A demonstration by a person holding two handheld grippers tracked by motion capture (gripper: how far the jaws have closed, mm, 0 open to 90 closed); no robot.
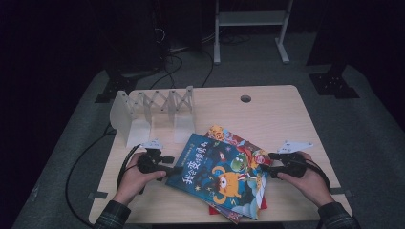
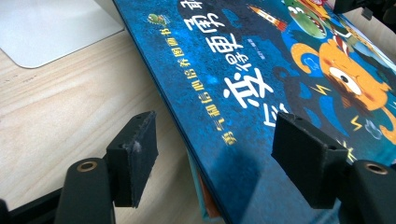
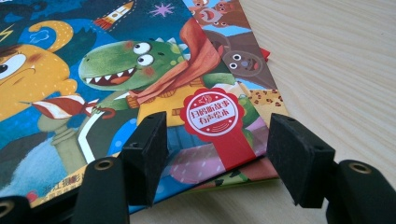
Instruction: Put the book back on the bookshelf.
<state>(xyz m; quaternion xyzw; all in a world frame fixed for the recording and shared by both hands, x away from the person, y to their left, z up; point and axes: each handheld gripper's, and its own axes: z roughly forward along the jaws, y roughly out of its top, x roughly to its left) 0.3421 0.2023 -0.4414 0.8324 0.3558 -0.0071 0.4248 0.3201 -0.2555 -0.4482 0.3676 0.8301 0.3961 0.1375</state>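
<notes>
Nearest, the left gripper (image 1: 168, 168) sat at the left edge of the blue picture book (image 1: 217, 174), jaws apart astride that edge without pressing it. The right gripper (image 1: 265, 168) faced the book's right edge, jaws likewise apart. The book topped a small stack mid-table; farther left stood a white folding rack (image 1: 153, 112).

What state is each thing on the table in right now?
Top blue book: closed, flat on the stack, askew.
Books beneath: closed, fanned out under it.
Bookend rack: upright, expanded, holding nothing.
Left gripper: open, fingers straddling the blue book's edge.
Right gripper: open, at the stack's opposite edge.
</notes>
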